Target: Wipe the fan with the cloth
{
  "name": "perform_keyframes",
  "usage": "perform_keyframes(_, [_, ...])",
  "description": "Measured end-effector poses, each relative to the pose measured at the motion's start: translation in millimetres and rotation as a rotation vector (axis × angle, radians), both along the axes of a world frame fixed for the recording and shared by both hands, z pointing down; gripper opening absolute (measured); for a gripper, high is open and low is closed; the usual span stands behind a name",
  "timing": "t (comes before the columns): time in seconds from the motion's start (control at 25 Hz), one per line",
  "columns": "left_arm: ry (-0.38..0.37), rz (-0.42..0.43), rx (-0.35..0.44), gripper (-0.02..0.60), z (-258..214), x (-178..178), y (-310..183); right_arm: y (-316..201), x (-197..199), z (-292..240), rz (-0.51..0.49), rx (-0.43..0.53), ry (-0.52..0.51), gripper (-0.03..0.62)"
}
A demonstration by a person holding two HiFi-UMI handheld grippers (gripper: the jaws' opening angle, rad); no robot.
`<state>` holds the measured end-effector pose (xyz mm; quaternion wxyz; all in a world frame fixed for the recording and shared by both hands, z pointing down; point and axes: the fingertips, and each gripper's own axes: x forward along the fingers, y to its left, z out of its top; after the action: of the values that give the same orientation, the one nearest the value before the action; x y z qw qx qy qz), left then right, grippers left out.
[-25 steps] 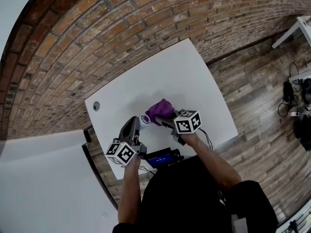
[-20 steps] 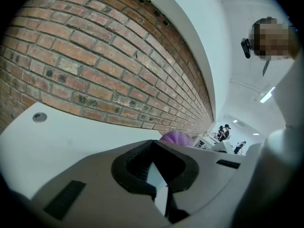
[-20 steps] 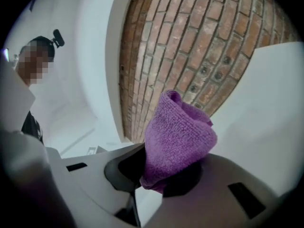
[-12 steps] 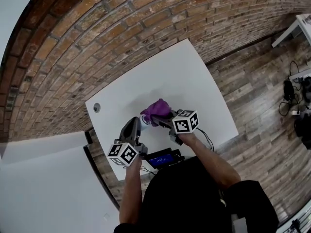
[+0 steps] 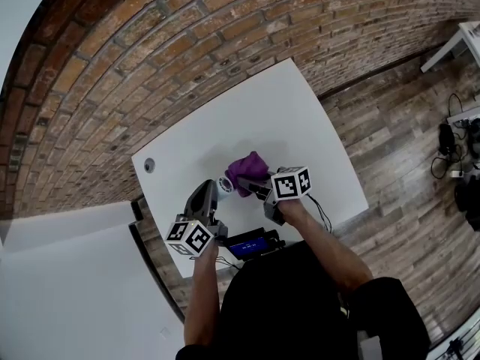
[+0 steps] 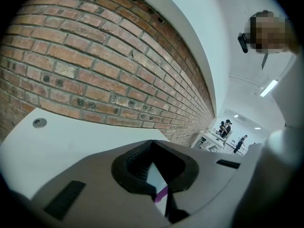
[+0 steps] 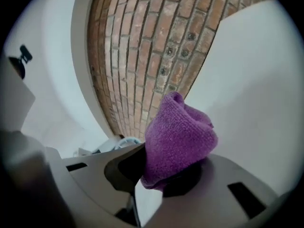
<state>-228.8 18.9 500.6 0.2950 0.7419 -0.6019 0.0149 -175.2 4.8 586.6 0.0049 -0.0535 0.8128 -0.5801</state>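
Observation:
A small white and light-blue fan (image 5: 224,184) stands on the white table (image 5: 285,118) by the tip of my left gripper (image 5: 208,189). That gripper's jaws are shut (image 6: 154,169); through their gap I see only a white sliver and a bit of purple, so I cannot tell if they pinch the fan. My right gripper (image 5: 256,188) is shut on a bunched purple cloth (image 5: 247,170), which bulges out past its jaws (image 7: 161,175). The cloth (image 7: 178,137) sits against the right side of the fan, whose blue rim (image 7: 122,143) shows just left of it.
A brick wall (image 5: 187,43) runs behind the table. A round grommet (image 5: 148,165) is set in the table's far left corner. A dark device with a blue screen (image 5: 251,244) lies at the near edge. Cables and gear (image 5: 457,156) lie on the wooden floor at right.
The right gripper pushed the cloth left against the fan, then drew it back a little and rolled. The left gripper and fan stayed put.

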Motion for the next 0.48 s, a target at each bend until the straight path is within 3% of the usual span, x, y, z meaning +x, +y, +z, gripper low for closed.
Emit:
perform_keyframes(0.08, [-0.001,-0.001,0.001,0.005,-0.7,0.6,-0.6,-2.1,-5.7,-17.7,0.004,-0.102,-0.107,0.071])
perform_keyframes(0.16, [-0.005,-0.001,-0.001,0.005,-0.9,1.0,-0.4,-1.1,-10.0,-15.8,0.006,-0.191,-0.132,0.072])
perform_keyframes(0.28, [-0.017,0.002,-0.002,0.005,-0.9,2.4,-0.9,4.9,-12.4,3.8,-0.002,-0.226,-0.07,0.072])
perform_keyframes(0.48, [-0.029,0.0,-0.002,0.005,-1.5,2.2,-1.7,11.0,-11.2,36.2,-0.047,-0.136,0.134,0.072])
